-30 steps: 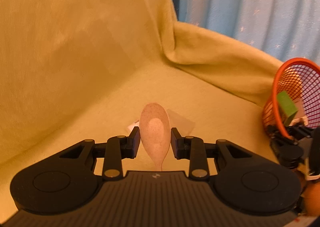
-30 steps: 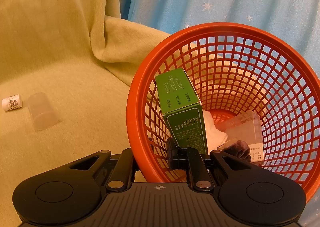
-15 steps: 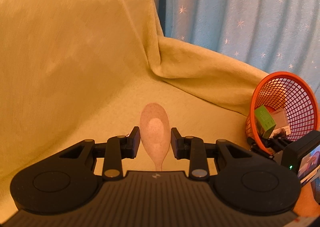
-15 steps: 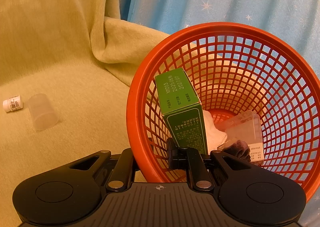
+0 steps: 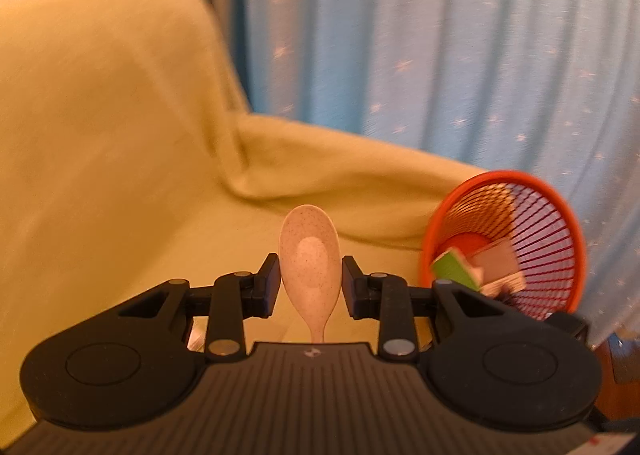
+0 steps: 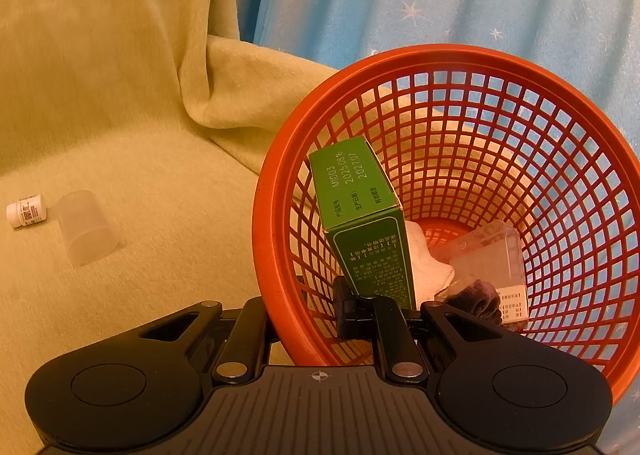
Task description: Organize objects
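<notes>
Two black grippers are in use: the left gripper pinches a speckled pale pink plastic spoon, bowl upright between its fingers, above the yellow-green blanket. The right gripper clamps the rim of the tilted orange mesh basket, which holds a green cardboard box. A small white bottle and clear plastic cup lie on the blanket.
</notes>
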